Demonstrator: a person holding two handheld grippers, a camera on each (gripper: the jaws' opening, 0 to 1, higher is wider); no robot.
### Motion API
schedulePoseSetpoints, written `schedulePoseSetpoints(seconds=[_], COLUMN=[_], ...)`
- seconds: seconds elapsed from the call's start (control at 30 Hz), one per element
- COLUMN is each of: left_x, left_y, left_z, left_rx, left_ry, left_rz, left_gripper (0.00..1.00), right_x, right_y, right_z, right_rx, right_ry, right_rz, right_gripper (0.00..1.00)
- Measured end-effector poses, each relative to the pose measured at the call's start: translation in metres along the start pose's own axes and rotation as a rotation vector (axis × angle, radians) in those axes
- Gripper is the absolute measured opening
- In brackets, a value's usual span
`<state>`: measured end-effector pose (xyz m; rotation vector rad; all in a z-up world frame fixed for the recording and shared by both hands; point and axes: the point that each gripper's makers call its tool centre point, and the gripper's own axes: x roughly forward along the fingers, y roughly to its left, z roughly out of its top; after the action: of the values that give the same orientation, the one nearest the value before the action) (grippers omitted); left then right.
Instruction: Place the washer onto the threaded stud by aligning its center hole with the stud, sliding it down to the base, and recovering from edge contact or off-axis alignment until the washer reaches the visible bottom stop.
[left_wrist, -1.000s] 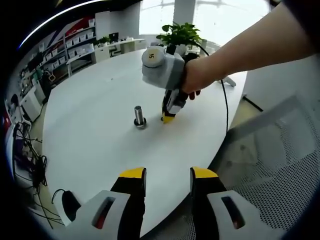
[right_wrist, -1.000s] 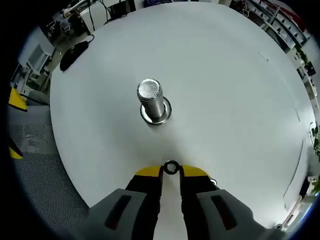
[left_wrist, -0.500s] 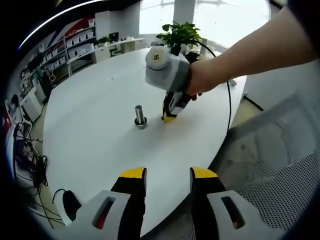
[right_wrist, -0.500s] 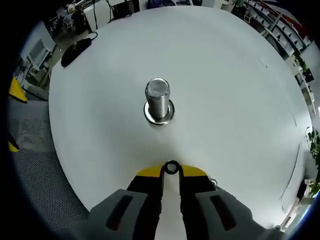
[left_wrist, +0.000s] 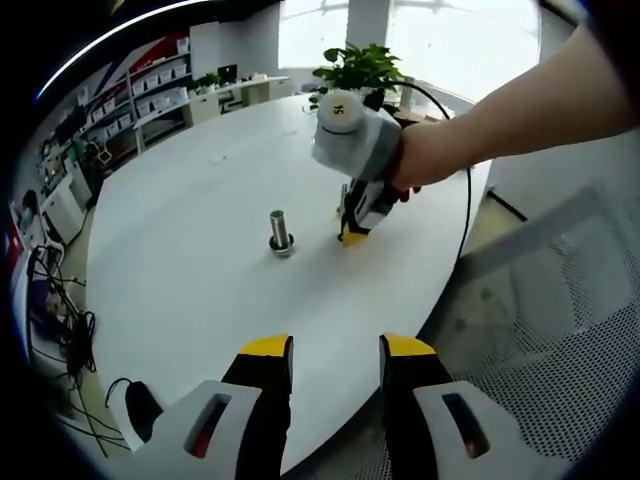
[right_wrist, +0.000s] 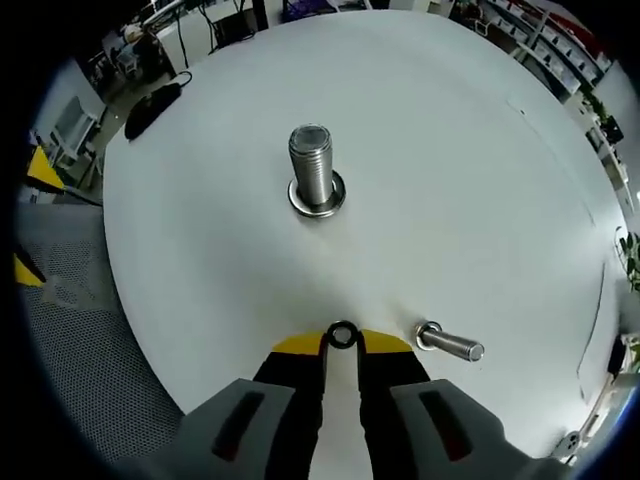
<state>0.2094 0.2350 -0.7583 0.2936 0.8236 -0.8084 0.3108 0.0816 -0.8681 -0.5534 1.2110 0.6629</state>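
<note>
A threaded steel stud (right_wrist: 314, 178) stands upright on its round base on the white round table (right_wrist: 480, 160); it is also the small stud (left_wrist: 280, 231) in the left gripper view. My right gripper (right_wrist: 342, 338) is shut on a small dark washer (right_wrist: 342, 335), held at the yellow tips short of the stud and a little above the table. A hand carries that gripper (left_wrist: 351, 237) just right of the stud. My left gripper (left_wrist: 335, 350) hovers open at the near table edge with nothing between its jaws.
A loose bolt (right_wrist: 448, 343) lies on its side close to my right gripper's tips. A potted plant (left_wrist: 358, 68) stands at the far edge. A black cable (left_wrist: 455, 205) runs off the table. A mesh chair (left_wrist: 560, 300) sits to the right, a dark mouse (left_wrist: 140, 402) near the front edge.
My right gripper with the washer has drawn back and to the right, away from the stud; the loose bolt has come into its view. My left gripper has stayed put.
</note>
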Motion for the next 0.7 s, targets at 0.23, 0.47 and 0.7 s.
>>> schedulePoseSetpoints(seconds=[0.23, 0.47, 0.7], left_x=[0.0, 0.0, 0.001], left_y=[0.0, -0.001, -0.001], left_z=[0.001, 0.001, 0.002], left_rx=[0.003, 0.007, 0.011], left_ry=[0.0, -0.002, -0.002], left_rz=[0.0, -0.001, -0.002], left_gripper=[0.33, 0.33, 0.33], right_x=[-0.012, -0.022, -0.037], right_y=[-0.009, -0.02, -0.035], right_z=[-0.005, -0.008, -0.012], right_rx=[0.086, 0.097, 0.115], right_ry=[-0.028, -0.047, -0.064], right_rz=[-0.001, -0.023, -0.053], right_gripper=[0.14, 0.14, 0.14])
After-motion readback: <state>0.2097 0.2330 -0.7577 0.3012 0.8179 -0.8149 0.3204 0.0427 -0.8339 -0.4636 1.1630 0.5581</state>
